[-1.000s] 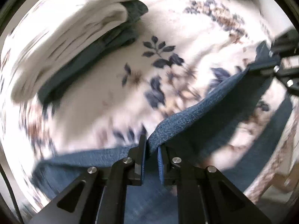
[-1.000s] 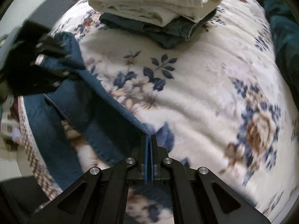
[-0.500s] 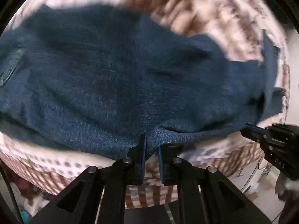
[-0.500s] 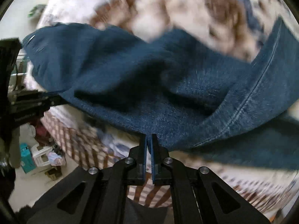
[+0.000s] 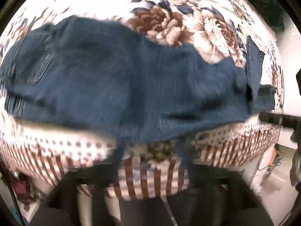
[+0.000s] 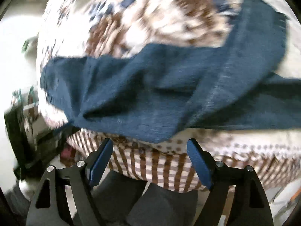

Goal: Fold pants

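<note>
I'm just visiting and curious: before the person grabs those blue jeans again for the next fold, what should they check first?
1. Right gripper free of cloth: ok, its jaws stand wide apart with nothing between them.
2. Left gripper free of cloth: cannot tell, its own view is too blurred.
3. Jeans resting on the floral blanket: ok, though their near edge lies close to the bed's edge.
4. Jeans flat enough to fold: not ok, the right wrist view shows creases and one leg lying across the other.
5. Sharp view for aiming: not ok, both pictures are motion-blurred.
</note>
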Demonstrator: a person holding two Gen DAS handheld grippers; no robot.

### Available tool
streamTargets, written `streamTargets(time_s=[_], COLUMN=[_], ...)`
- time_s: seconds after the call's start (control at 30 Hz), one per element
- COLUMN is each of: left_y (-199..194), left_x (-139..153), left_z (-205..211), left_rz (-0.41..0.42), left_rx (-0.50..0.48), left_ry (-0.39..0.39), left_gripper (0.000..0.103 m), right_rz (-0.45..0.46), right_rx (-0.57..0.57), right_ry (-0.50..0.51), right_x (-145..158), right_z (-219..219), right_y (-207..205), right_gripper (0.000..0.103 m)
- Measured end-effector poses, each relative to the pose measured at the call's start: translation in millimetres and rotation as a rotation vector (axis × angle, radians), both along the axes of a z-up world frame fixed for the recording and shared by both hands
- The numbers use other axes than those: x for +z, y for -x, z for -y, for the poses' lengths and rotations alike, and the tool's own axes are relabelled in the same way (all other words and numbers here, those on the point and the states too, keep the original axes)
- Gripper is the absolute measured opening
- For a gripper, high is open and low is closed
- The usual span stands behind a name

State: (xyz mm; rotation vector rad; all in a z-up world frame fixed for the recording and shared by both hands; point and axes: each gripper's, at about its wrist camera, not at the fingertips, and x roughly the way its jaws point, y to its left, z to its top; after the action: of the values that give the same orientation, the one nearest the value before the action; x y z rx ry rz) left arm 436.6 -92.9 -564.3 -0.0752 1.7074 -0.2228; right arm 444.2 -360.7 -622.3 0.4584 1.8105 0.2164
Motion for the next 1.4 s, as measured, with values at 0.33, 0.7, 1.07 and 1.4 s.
streamTargets(time_s=[0.33,0.7,1.07,1.4], left_y=[-21.8,-84.6,-83.4,-78.2], left_x=[-3.5,-29.3,-26.6,-45.0], left_z=[-65.5,-80.1,-69.3,-32.9], left_rz=[0.202,0.222,0.228,0.188], left_rx=[0.167,0.186,0.181,0.124], left_ry=[-0.334,-0.423,-0.335,-0.238], left_gripper=[0.083,0.083,0.083,0.090], right_rz=[0.057,0.106,0.277,0.151], right_rx=[-0.289,-0.142,-0.777,-1.257], right_ry=[0.408,0.581,0.480,0.104], right_x=[-37.7,-75.9,22.1,-72.9], right_z=[97.1,88.1,184.2,232.7], right_y=[-95.1,-119.6,43.6,158.3], right_gripper=[0.083,0.035,0.010,0.011])
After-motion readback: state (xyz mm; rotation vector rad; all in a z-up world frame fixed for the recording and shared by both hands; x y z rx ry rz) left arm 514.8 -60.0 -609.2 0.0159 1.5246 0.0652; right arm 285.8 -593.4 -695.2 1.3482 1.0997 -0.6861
